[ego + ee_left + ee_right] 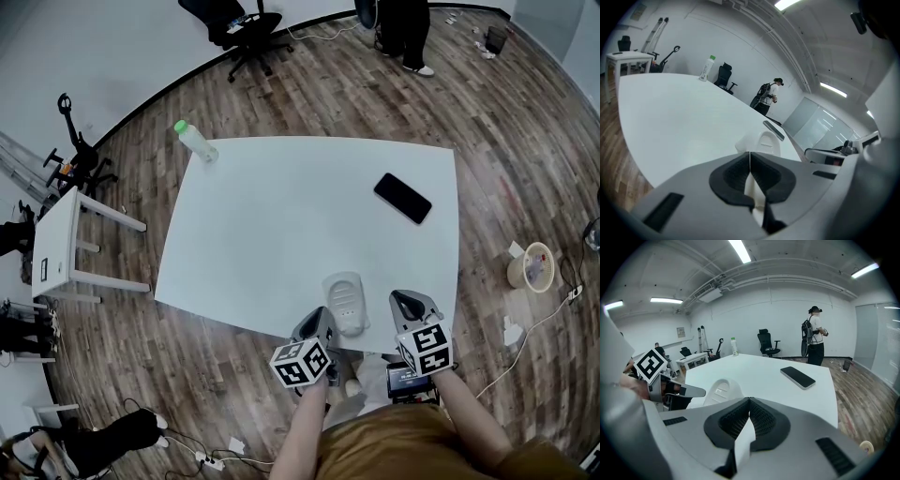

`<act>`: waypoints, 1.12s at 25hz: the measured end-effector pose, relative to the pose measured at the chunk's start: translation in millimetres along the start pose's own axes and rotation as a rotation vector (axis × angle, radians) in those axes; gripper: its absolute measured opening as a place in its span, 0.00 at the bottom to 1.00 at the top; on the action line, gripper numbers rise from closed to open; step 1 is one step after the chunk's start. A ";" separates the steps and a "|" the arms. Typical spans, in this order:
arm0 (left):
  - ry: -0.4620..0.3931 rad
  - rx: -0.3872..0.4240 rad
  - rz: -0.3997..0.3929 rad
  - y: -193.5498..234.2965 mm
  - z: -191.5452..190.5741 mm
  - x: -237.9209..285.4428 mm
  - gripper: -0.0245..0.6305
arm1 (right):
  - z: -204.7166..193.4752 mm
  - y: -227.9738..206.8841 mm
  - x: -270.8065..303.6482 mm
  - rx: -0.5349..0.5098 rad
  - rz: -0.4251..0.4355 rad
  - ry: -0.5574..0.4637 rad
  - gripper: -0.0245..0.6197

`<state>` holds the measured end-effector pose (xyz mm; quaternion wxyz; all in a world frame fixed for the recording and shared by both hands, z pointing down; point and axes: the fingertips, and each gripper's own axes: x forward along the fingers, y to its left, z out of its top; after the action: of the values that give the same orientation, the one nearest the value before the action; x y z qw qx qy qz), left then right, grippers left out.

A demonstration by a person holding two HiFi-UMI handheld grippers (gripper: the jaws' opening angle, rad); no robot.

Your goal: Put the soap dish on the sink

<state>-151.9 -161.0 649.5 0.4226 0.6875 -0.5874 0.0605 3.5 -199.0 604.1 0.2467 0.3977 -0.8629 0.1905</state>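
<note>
A white soap dish lies on the white table near its front edge, between my two grippers. My left gripper sits at the dish's near left corner. Seen from its own camera, the left gripper has its jaws closed tip to tip, with the soap dish just beyond them and its near edge hidden. My right gripper hovers right of the dish, apart from it. In its own view the right gripper is shut and empty, with the soap dish ahead to the left.
A black phone lies on the table's right side. A green-capped bottle stands at the far left corner. A small white side table and an office chair stand on the wooden floor. A person stands beyond the table.
</note>
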 end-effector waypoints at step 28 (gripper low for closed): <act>-0.221 0.271 0.033 -27.3 72.5 -69.1 0.05 | 57.4 12.0 -51.9 -0.033 -0.072 -0.193 0.05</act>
<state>-179.3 -157.3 549.5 0.2578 0.7310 -0.6280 0.0702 7.6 -191.0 526.3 0.1755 0.4409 -0.8709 0.1279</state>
